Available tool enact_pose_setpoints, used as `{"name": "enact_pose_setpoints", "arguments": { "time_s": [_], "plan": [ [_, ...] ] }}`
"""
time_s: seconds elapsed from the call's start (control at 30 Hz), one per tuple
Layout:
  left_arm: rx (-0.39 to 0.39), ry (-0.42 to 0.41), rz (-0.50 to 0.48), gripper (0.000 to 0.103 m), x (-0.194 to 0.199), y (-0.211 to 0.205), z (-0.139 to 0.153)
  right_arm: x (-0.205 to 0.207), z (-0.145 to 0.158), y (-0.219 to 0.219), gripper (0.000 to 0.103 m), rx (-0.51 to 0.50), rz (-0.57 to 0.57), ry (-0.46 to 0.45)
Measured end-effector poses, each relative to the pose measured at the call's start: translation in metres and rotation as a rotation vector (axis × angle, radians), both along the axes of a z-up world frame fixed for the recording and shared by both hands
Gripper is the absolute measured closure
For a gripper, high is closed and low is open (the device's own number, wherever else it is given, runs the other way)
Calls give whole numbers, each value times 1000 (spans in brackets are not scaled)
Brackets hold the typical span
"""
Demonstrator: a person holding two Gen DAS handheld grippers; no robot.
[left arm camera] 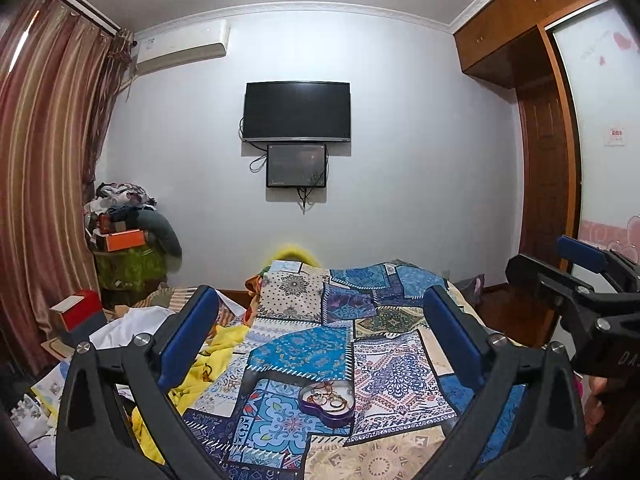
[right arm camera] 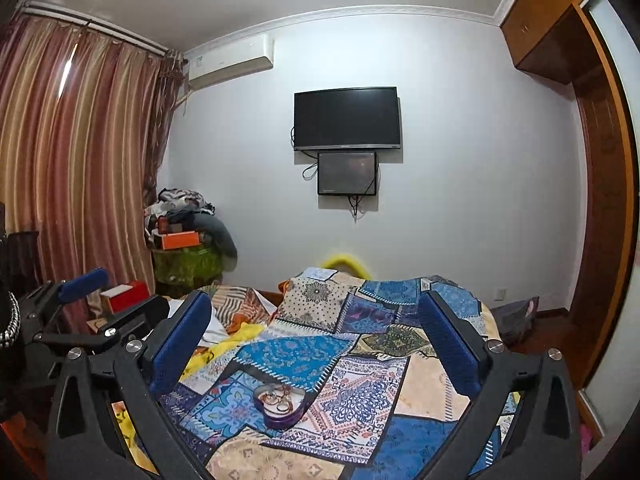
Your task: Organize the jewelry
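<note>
Both grippers, left (left arm camera: 320, 332) and right (right arm camera: 316, 332), spread wide, empty. Rings (left arm camera: 335, 400) in heart-shaped tin (left arm camera: 320, 413): probably light, stiff, slippery; pinch across band.

You've got a patchwork quilt (left arm camera: 320, 344) in blues and creams over the bed, yellow cloth (left arm camera: 208, 364) bunched at its left edge. On the far wall hangs a black TV (left arm camera: 297, 111) with a smaller dark screen (left arm camera: 297, 166) just below, cables dangling. White air conditioner (left arm camera: 182, 46) sits up left, beside striped reddish curtains (left arm camera: 44, 168). Heap of clothes with an orange box (left arm camera: 125, 239) fills the corner. Red-and-white box (left arm camera: 76, 309) is near the curtains. Wooden wardrobe (left arm camera: 540, 140) on your right.
</note>
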State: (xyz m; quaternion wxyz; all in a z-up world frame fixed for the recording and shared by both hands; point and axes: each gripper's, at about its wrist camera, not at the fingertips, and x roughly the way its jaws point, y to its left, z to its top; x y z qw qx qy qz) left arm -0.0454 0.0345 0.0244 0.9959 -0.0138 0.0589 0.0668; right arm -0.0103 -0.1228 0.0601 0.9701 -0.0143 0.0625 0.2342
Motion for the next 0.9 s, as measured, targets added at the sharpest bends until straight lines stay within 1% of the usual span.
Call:
{"name": "enact_pose_setpoints", "arguments": {
  "time_s": [0.27, 0.5, 0.9],
  "plan": [
    [-20, 12, 23, 0, 1, 2, -4, -3, -3, -7, 1, 8, 12, 7],
    [-20, 26, 16, 0, 5, 1, -7, -4, -9, -10, 1, 4, 11, 22],
    [-24, 40, 8, 0, 11, 3, -10, -2, -11, -11, 0, 5, 10, 57]
  ]
}}
